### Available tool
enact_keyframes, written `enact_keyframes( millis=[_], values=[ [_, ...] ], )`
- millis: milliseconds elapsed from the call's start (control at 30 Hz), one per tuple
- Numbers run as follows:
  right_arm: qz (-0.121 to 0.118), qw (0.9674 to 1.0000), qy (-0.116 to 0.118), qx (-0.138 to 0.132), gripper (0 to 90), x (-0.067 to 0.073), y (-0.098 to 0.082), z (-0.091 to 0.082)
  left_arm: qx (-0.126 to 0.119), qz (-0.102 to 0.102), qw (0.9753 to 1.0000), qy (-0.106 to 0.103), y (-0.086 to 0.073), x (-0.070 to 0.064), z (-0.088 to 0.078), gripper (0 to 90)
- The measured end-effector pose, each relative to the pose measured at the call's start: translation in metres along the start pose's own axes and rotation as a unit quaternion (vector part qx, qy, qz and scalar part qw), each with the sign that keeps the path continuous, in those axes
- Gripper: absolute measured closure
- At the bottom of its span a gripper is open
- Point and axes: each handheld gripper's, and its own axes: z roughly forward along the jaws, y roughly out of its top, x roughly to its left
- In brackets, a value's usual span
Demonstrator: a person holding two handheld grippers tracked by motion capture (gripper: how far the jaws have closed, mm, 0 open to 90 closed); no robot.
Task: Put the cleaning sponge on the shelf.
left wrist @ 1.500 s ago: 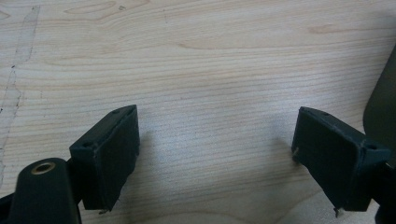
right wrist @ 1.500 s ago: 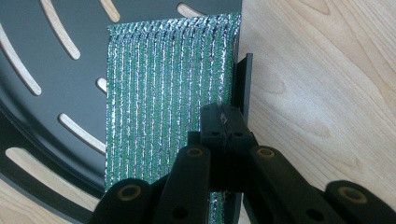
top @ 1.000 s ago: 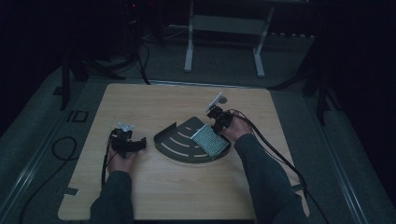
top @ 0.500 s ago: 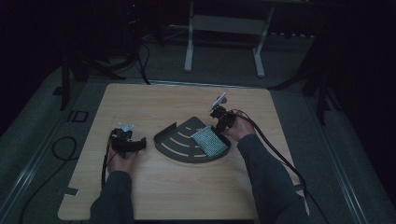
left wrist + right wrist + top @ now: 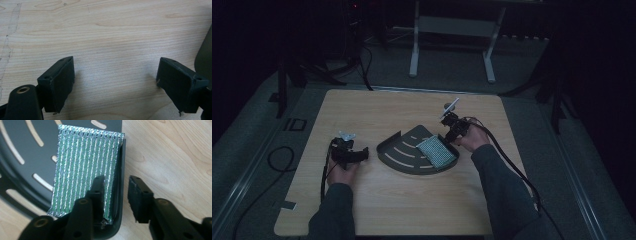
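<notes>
Right gripper [image 5: 113, 197] has shifted to the tray [image 5: 404, 150] wall beside the ribbed sponge [image 5: 86, 167], jaws straddling it, part-open. Left gripper [image 5: 115, 85] unchanged, jaws wide, empty. Tray grasp likely.

No legible txt, labels or nos. anywhere.

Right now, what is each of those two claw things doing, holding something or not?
Left hand-held gripper: open, holding nothing, over bare table.
Right hand-held gripper: open, one jaw on the foil pad, the other outside the tray wall.
</notes>
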Motion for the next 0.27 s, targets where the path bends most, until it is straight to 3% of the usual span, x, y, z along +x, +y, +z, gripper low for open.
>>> enact_keyframes(
  millis=[200,267],
  values=[
    [0.01,0.9999,0.002,-0.009,57.1,-0.006,-0.015,-0.01,0.0,0.0,1.0,0.0,0.0,0.0,0.0,15.6],
    [0.014,0.9998,-0.01,-0.005,53.2,-0.007,-0.02,-0.013,0.0,0.0,1.0,0.0,0.0,0.0,0.0,15.6]
  ],
)
